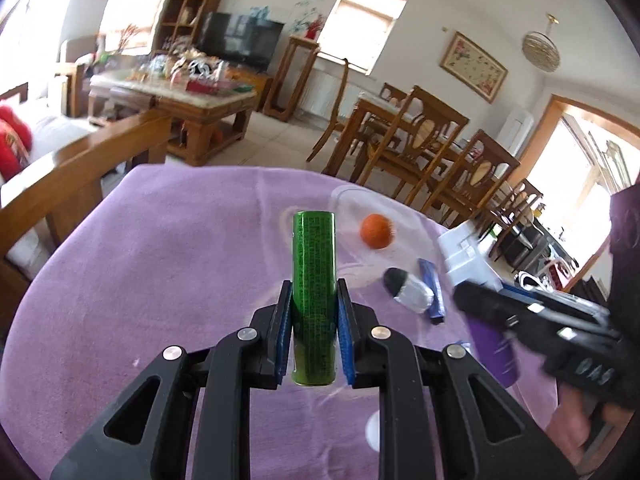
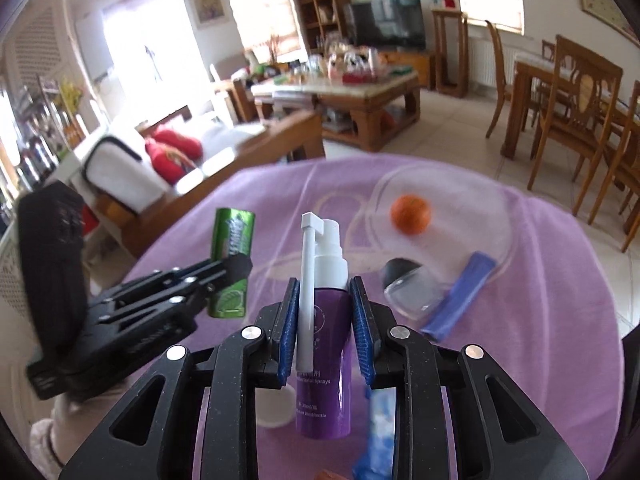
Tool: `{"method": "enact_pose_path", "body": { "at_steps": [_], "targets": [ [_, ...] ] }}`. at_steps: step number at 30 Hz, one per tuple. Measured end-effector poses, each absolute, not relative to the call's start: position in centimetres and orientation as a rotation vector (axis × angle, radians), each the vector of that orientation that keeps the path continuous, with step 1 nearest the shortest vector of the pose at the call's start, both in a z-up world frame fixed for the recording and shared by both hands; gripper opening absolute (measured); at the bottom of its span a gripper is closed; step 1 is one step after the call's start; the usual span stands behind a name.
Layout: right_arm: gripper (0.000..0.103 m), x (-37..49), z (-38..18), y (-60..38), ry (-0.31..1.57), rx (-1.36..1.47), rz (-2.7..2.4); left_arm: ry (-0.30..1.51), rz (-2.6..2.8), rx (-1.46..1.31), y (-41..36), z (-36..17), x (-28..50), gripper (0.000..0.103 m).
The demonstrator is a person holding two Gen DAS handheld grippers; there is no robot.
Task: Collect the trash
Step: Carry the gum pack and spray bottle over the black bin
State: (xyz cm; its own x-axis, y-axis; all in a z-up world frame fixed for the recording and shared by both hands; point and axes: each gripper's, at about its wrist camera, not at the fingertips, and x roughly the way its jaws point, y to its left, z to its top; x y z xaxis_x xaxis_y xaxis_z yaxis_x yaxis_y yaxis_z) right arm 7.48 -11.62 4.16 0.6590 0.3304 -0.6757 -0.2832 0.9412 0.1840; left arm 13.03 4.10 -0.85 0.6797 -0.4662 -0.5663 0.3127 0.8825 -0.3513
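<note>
- Purple cloth covers the surface (image 1: 180, 240); all loose items sit toward its far right corner.
- Left hand-held gripper (image 1: 313, 334): clenched on a green can (image 1: 313, 280), blue pads pressing both sides low on its body, the can upright and lifted clear of the cloth.
- Right hand-held gripper (image 2: 325, 330): grasping a purple spray bottle (image 2: 325, 360) at its shoulder, white nozzle arm (image 2: 308, 288) lying just inside the left pad; the bottle appears raised off the cloth.
- Clear plate (image 2: 492, 216), far side of the surface: carries an orange ball (image 2: 411, 214).
- Small clear bottle with black cap (image 2: 408, 284): lying at the plate's near rim, touching a blue wrapper (image 2: 460, 296) beside it.
- White cap (image 2: 274, 408) and a blue-and-white packet (image 2: 380, 432): on the cloth at the near edge, under the right hand-held gripper.
- White box (image 1: 468, 256): at the right edge of the surface.
- Step in hand, as judged: carrying both picked items off to wherever trash is gathered; no bin shows in either view.
- Handling notes: keep both grips firm and the items upright; the can is smooth and held low, so tilting could let it slip. Keep the nozzle arm from being bent by the pad. Hold the two hand-held grippers apart so they do not knock.
</note>
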Motion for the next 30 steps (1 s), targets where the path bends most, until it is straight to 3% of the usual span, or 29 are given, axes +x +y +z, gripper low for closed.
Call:
{"method": "enact_pose_path", "body": {
  "at_steps": [14,30],
  "targets": [
    [0.025,-4.2,9.1,-32.0,0.551,0.228,0.264,0.562,-0.681,-0.064,-9.5,5.9,3.2,0.021],
    [0.026,-15.1,4.9,-54.9,0.522,0.404,0.010,0.616,-0.906,0.082,-27.3,3.9,-0.2,0.021]
  ]
}}
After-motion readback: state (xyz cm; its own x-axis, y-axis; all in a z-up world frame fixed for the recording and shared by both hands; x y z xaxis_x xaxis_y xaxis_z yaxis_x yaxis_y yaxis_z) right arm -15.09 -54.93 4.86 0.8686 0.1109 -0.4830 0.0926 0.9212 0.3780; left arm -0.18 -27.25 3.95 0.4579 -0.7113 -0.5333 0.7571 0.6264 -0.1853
